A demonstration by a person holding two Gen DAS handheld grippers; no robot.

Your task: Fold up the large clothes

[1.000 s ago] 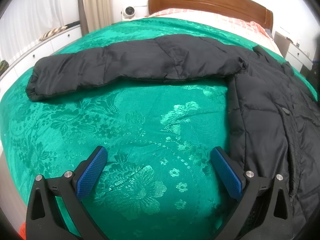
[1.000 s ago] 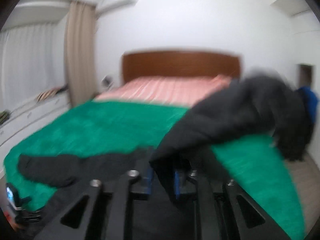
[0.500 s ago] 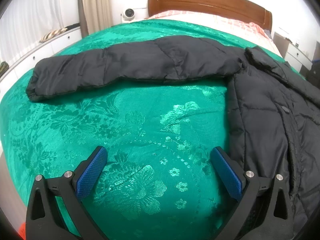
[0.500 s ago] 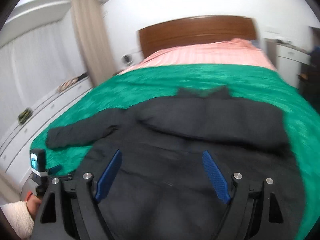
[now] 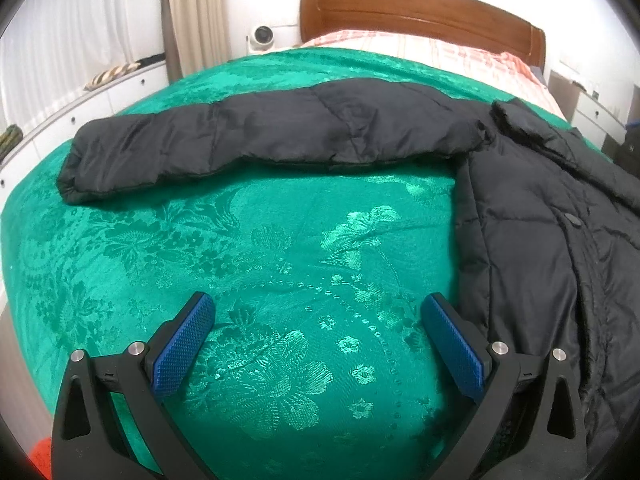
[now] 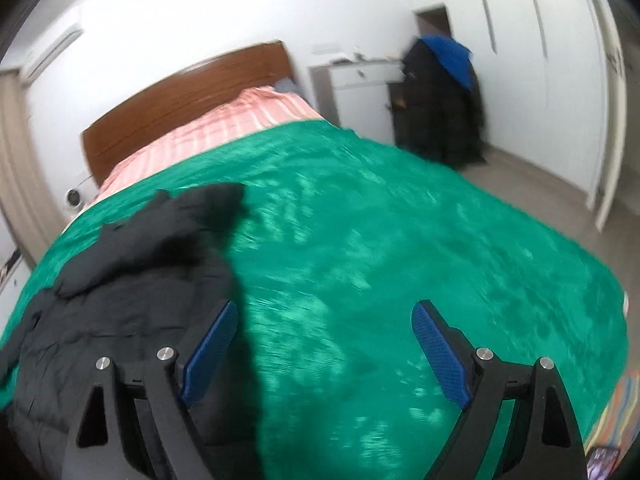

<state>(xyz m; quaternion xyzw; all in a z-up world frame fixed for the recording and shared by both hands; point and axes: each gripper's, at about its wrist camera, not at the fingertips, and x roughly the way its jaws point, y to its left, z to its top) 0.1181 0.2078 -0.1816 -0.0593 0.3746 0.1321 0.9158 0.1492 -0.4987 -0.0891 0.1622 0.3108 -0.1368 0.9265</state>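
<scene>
A large black puffer jacket (image 5: 532,216) lies on a green bedspread (image 5: 224,240). One sleeve (image 5: 272,140) stretches out flat to the left; the other lies folded across the jacket's body. My left gripper (image 5: 318,340) is open and empty above bare bedspread, just left of the jacket's side edge. In the right wrist view the jacket (image 6: 120,288) lies at the left. My right gripper (image 6: 324,348) is open and empty, over the jacket's right edge and the bedspread (image 6: 400,240). That view is blurred.
A wooden headboard (image 5: 420,12) and pink striped sheet (image 5: 432,52) are at the far end. White drawers (image 5: 80,100) and curtains run along the left wall. A dark chair draped with clothes (image 6: 440,100), a white cabinet and wardrobe doors stand right of the bed.
My right gripper carried a sleeve over the jacket, let go of it and opened, then swung right toward the bed's right side. My left gripper has stayed still and open.
</scene>
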